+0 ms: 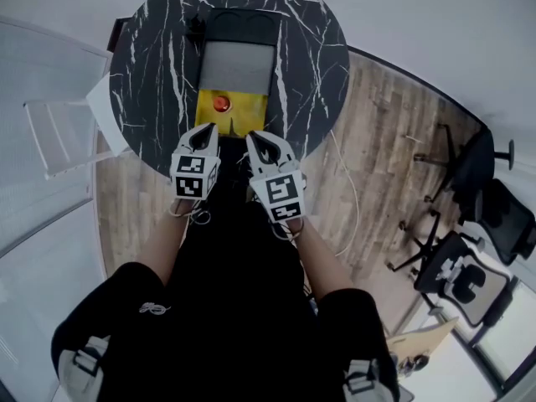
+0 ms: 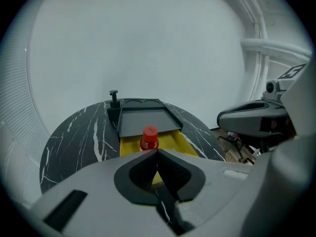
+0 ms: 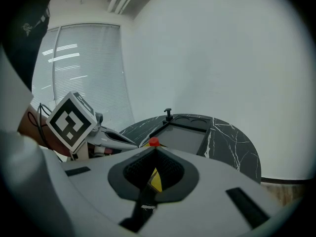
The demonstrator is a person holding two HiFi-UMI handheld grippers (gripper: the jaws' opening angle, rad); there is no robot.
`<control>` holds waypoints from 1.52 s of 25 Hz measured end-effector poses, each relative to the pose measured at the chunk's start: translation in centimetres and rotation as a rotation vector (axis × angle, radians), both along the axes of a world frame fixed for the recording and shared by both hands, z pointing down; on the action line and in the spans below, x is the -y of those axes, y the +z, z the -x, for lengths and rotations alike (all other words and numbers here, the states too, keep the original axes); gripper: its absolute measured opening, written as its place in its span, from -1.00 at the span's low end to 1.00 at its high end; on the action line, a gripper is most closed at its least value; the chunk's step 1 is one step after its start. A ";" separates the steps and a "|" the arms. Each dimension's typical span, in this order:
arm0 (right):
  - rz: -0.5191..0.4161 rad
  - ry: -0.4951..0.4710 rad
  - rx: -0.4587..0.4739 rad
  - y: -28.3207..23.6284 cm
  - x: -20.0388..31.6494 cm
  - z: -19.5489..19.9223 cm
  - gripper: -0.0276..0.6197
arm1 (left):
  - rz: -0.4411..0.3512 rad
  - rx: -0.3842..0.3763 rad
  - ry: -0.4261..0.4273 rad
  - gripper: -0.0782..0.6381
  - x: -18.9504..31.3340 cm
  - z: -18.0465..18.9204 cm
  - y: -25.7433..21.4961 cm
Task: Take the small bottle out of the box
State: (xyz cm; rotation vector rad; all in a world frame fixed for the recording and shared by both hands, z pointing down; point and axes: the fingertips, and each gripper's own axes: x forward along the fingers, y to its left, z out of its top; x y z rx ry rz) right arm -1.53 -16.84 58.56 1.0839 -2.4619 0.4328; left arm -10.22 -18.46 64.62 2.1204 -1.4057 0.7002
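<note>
A small bottle with a red cap (image 1: 221,104) stands upright in the open yellow box (image 1: 205,107) on the round black marble table (image 1: 151,65). The box's grey lid (image 1: 236,67) lies folded back behind it. In the left gripper view the bottle (image 2: 149,138) sits just beyond my left gripper (image 2: 158,152), whose jaws are shut and empty. My right gripper (image 3: 156,151) is likewise shut on nothing, with the red cap (image 3: 154,142) peeking over its tip. In the head view both grippers, left (image 1: 206,130) and right (image 1: 255,138), hover side by side at the table's near edge, short of the box.
A black knob (image 2: 114,97) sticks up at the lid's far left corner. A white chair (image 1: 63,132) stands left of the table, and black office chairs (image 1: 469,224) stand at the right. A thin cable (image 1: 347,199) trails over the wooden floor.
</note>
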 end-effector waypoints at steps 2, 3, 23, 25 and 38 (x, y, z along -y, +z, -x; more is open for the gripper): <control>0.008 -0.003 -0.004 0.3 0.2 0.0 -0.93 | 0.006 0.009 0.007 -0.79 0.3 -0.1 0.5; 0.011 -0.003 -0.005 0.4 0.3 0.0 -0.93 | 0.014 0.012 0.012 -0.79 0.4 -0.1 0.8; 0.039 0.018 -0.016 1.4 2.2 -1.8 -0.93 | 0.136 0.060 0.011 -0.34 3.3 -0.8 4.5; 0.044 0.026 -0.015 1.4 2.3 -2.1 -0.93 | 0.144 0.066 0.007 -0.31 3.5 -0.8 4.7; 0.052 0.065 -0.001 1.4 4.0 -3.3 -0.93 | 0.155 0.094 0.014 -0.16 5.1 -1.5 6.0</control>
